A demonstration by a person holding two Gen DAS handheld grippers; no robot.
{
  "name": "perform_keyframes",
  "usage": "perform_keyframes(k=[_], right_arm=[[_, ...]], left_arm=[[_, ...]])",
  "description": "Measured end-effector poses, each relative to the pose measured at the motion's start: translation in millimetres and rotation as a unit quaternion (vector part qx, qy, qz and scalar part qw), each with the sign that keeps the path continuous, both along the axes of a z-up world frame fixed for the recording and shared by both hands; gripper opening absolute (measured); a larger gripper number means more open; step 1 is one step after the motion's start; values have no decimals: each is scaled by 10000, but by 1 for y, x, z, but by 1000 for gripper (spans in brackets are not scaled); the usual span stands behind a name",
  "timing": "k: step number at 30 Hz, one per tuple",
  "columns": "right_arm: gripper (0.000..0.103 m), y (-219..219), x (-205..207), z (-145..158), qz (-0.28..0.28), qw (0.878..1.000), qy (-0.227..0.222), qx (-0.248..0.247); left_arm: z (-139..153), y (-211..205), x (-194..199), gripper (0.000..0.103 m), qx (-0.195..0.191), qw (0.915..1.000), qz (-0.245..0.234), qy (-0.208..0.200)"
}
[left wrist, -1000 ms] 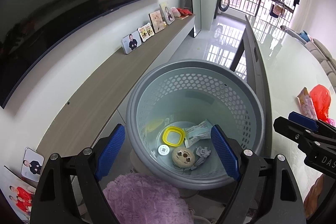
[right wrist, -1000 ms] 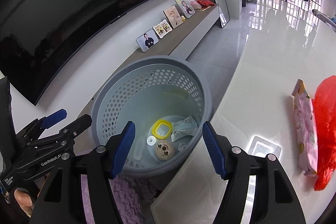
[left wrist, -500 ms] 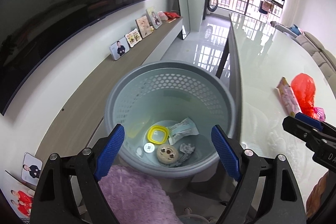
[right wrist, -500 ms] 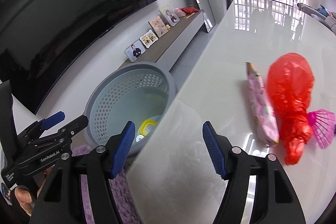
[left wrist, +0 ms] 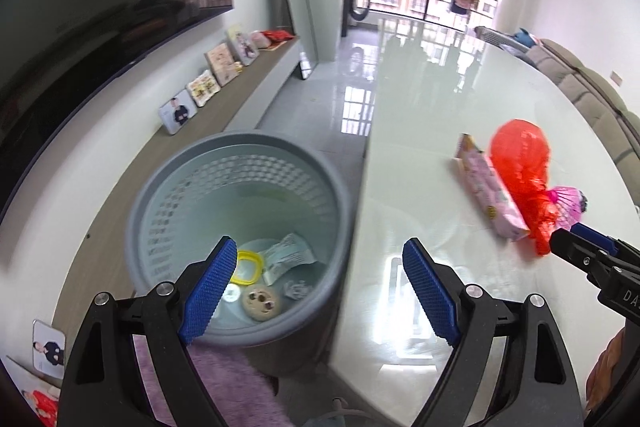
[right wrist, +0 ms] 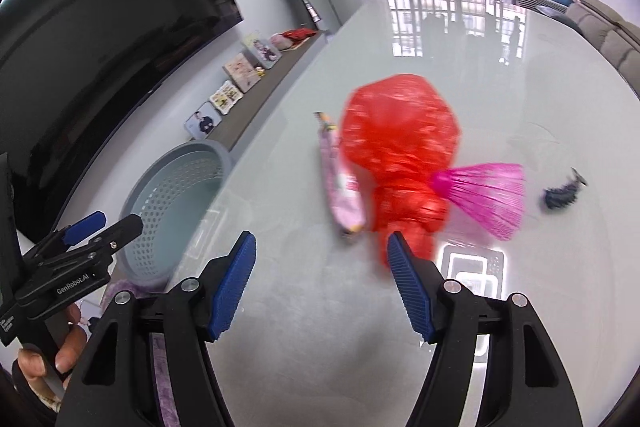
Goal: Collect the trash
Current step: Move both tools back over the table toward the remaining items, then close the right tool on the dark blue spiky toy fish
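A: Both tongs empty, spread wide; right tongs (right wrist: 320,283) just short of red bag (right wrist: 396,155).
B: Risk: bag's slick, wrapper (right wrist: 340,183) touching it. Either may skid across tabletop (right wrist: 320,347).

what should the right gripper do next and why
Probably ease the right gripper forward and down onto the red plastic bag. Its jaws are open and empty, the bag lies on the table just ahead, and the bin beside the table already holds other trash.
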State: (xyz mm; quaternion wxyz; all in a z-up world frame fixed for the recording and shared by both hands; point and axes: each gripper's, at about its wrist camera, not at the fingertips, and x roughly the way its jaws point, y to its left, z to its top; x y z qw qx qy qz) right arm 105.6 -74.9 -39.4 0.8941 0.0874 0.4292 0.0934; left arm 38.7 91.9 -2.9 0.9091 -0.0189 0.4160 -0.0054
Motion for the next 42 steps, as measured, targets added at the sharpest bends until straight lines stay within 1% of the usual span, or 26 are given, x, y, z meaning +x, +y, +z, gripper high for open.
perform_keyframes(k=[6,11,16,22,28,32,35,38,42], right_arm=[[65,-58,-19,-5,-569,9984,63,-37],[65,-97,-30,-12,-965,9952,155,-110],[66,-127,-31,-19,-1263,9917,226,-71],[65,-159,-20,-27,-1475,9885,304,101],[65,-175,8,-31,-1625,9861,337,49],[65,-181,27,-34,-1751,9837,408,-67],[65,-187,40,-38,-1855,9814,496,-60],[65,-188,51,-44,-1972,9784,612,-68],[65,-183,58,-49,-2065,9757,681,-272]], left_arm=[[-2,-42,11,83,10,9990,-448,61],[-3,-75,16,84,35,9972,-742,78],[-3,-101,21,84,45,9954,-951,111],[-4,-124,25,84,95,9937,-1106,142],[-5,-136,34,84,53,9931,-1156,202],[-5,-141,37,84,27,9927,-1188,212],[-6,-144,40,84,22,9926,-1194,240],[-9,-145,42,84,6,9927,-1177,271],[-12,-145,45,84,6,9929,-1153,304]])
